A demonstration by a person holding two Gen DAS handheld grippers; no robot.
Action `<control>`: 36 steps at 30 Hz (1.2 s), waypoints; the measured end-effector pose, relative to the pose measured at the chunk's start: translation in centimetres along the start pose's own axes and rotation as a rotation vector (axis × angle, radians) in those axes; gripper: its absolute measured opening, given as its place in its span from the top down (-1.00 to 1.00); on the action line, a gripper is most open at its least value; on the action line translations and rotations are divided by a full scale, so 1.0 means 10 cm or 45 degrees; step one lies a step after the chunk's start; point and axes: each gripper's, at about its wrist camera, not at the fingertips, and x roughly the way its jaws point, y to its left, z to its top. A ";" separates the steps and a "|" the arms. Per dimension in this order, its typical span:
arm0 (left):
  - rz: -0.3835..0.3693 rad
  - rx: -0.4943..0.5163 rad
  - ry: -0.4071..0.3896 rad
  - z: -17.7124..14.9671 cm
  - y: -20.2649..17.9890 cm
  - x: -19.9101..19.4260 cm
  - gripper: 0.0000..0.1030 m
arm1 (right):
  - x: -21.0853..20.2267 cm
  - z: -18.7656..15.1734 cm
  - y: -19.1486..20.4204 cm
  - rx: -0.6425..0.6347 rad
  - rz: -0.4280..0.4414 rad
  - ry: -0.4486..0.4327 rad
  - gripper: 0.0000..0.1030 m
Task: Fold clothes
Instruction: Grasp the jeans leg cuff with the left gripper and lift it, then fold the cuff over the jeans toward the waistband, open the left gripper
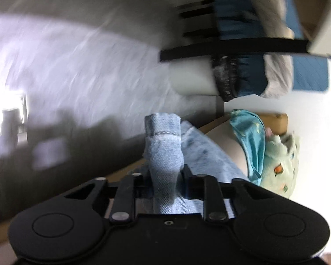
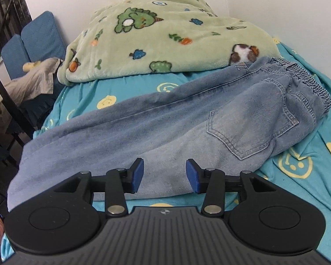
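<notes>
- Left gripper (image 1: pixel 165 174) is pinching the hem end of the jeans (image 1: pixel 163 154); denim is bunching up between its jaws, cuff stitching showing just above them.
- Right gripper (image 2: pixel 164 175) is hovering with jaws spread, blue pads (image 2: pixel 137 174) on either side of the leg's near edge, not pressing on cloth.
- Jeans are lying lengthwise across the turquoise smiley-print sheet (image 2: pixel 298 165), elastic waistband far right, touching the green fleece blanket (image 2: pixel 156 37).
- Judgement: a lengthwise fold is starting. Doing it well means the right tongs biting through both layers at the near edge before lifting, both ends rising level.
- Denim is looking heavy, washed pale, stiff at the seams and back pocket; fleece is plush, piled in a soft heap.
- Left view is blurring; background there unclear.
</notes>
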 end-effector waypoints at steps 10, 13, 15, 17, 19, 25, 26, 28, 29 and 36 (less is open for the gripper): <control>-0.099 0.650 -0.220 -0.40 -1.52 -0.84 0.74 | -0.06 0.03 -0.14 0.088 0.035 -0.030 0.13; -0.129 0.808 -0.241 -0.72 -1.99 -1.01 0.75 | -0.08 0.00 -0.24 0.149 0.051 -0.018 0.13; -0.145 0.891 -0.256 -0.97 -2.26 -1.08 0.75 | -0.09 -0.01 -0.30 0.163 0.037 -0.014 0.13; -0.167 0.949 -0.266 -1.21 -2.48 -1.10 0.75 | -0.08 -0.01 -0.35 0.183 0.033 -0.012 0.13; -0.180 0.992 -0.272 -1.46 -2.67 -1.08 0.76 | -0.06 -0.01 -0.40 0.205 0.044 -0.005 0.13; -0.195 1.124 -0.284 -2.21 -3.09 -0.91 0.76 | -0.06 0.01 -0.49 0.275 0.093 -0.005 0.13; -0.196 1.142 -0.282 -2.33 -3.14 -0.87 0.76 | -0.08 0.03 -0.52 0.287 0.103 -0.009 0.12; -0.199 1.174 -0.264 -2.54 -3.23 -0.83 0.77 | -0.11 0.07 -0.57 0.318 0.129 -0.023 0.12; -0.205 1.193 -0.251 -2.66 -3.26 -0.81 0.77 | -0.14 0.10 -0.60 0.337 0.146 -0.033 0.08; -0.233 1.294 -0.150 -3.40 -3.33 -0.67 0.77 | -0.30 0.26 -0.69 0.350 0.177 -0.124 0.04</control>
